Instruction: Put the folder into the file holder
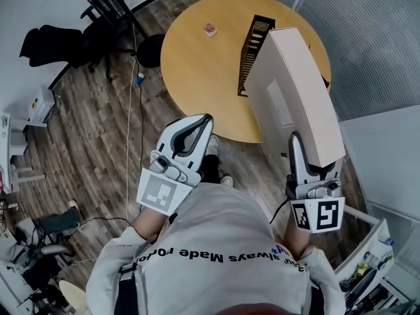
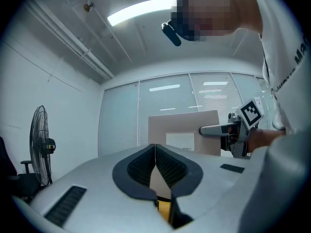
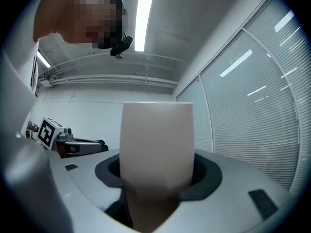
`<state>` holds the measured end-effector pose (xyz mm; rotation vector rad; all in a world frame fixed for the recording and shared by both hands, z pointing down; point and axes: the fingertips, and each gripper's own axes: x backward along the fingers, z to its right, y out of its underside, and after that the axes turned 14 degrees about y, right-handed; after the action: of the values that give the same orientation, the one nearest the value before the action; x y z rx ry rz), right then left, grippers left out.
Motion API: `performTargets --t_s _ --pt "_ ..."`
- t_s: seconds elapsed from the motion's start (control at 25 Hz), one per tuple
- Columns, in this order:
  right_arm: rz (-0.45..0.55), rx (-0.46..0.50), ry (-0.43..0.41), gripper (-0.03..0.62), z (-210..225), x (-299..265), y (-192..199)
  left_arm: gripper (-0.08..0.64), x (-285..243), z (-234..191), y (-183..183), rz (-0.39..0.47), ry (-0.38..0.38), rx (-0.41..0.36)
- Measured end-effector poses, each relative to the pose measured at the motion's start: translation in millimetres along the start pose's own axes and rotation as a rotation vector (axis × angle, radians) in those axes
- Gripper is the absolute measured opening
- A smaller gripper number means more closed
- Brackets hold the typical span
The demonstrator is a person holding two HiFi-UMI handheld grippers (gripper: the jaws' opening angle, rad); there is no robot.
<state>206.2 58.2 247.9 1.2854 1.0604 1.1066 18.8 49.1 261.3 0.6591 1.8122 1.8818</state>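
Black lettering ran across the back of the person's grey shirt (image 1: 216, 254), nearest the head camera and upside down to it. The words "always Made" were legible, the rest lost in folds. The white label (image 1: 281, 107) on the folder (image 1: 298, 77) was too small to read.

A small patterned cube (image 1: 209, 29) is sitting alone on the round wooden tabletop (image 1: 197, 77), while a white cable (image 1: 129, 130) is trailing across the plank floor (image 1: 79, 143) and a pedestal fan (image 2: 41, 147) is standing by a white wall.
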Motion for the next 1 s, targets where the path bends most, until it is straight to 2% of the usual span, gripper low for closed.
performTargets --t_s 1.0 --pt "-0.05 0.059 0.15 0.293 9.0 -128.4 9.4 0.025 -70.9 -122.0 15.2 -0.006 0.107 0.034"
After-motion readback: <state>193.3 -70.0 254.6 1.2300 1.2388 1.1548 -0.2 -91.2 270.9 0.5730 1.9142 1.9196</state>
